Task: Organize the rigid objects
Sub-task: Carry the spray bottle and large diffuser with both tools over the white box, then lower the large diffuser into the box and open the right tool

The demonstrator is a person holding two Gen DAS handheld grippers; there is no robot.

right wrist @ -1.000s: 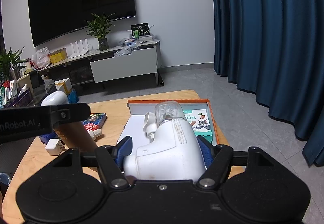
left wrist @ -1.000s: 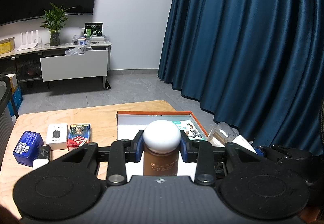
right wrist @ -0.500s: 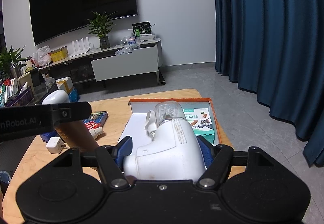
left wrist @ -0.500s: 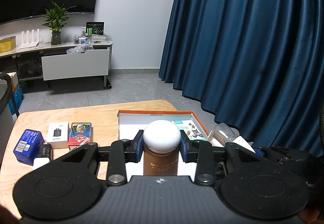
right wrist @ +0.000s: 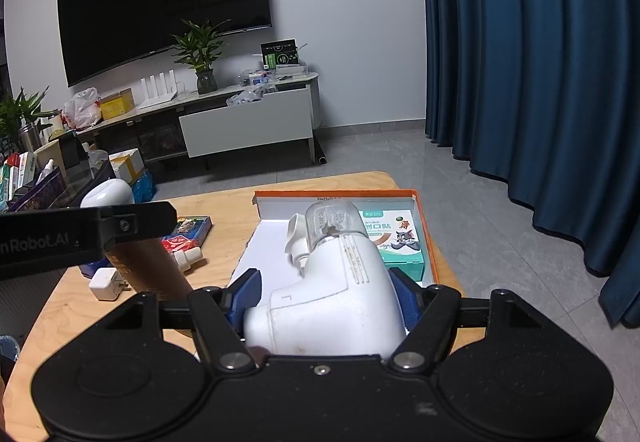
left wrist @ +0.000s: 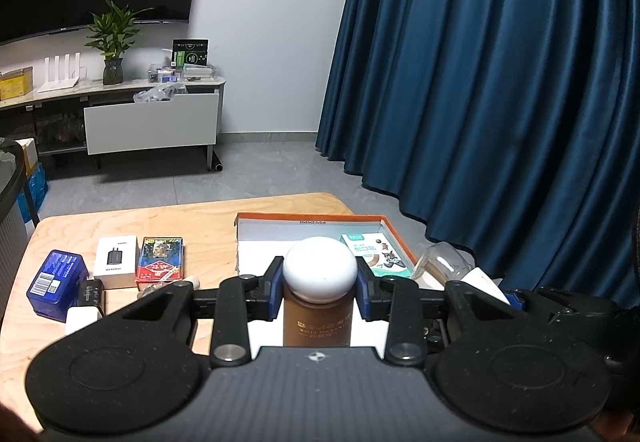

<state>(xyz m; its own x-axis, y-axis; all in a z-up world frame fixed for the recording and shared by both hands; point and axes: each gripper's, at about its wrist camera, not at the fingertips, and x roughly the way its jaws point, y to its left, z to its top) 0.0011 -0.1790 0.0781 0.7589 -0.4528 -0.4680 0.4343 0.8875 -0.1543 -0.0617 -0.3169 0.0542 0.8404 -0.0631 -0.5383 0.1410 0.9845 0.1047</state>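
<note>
My left gripper (left wrist: pixel 320 288) is shut on a brown bottle with a round white cap (left wrist: pixel 320 270), held upright above the near end of an orange-rimmed white box (left wrist: pixel 308 218). The bottle also shows in the right wrist view (right wrist: pixel 148 270), left of the box (right wrist: pixel 336 195). My right gripper (right wrist: pixel 324 302) is shut on a white handheld device with a clear cap (right wrist: pixel 332 282), over the same box. A green plaster packet (right wrist: pixel 394 238) lies in the box's far right corner.
On the wooden table (left wrist: pixel 160 218) left of the box lie a blue box (left wrist: pixel 56 282), a white charger box (left wrist: pixel 116 256), a red card box (left wrist: pixel 160 257) and a white plug (right wrist: pixel 105 284). A blue curtain (left wrist: pixel 500 82) hangs on the right.
Both views have shifted slightly: the table and box sit a little further from the cameras than before. Both grips are unchanged.
</note>
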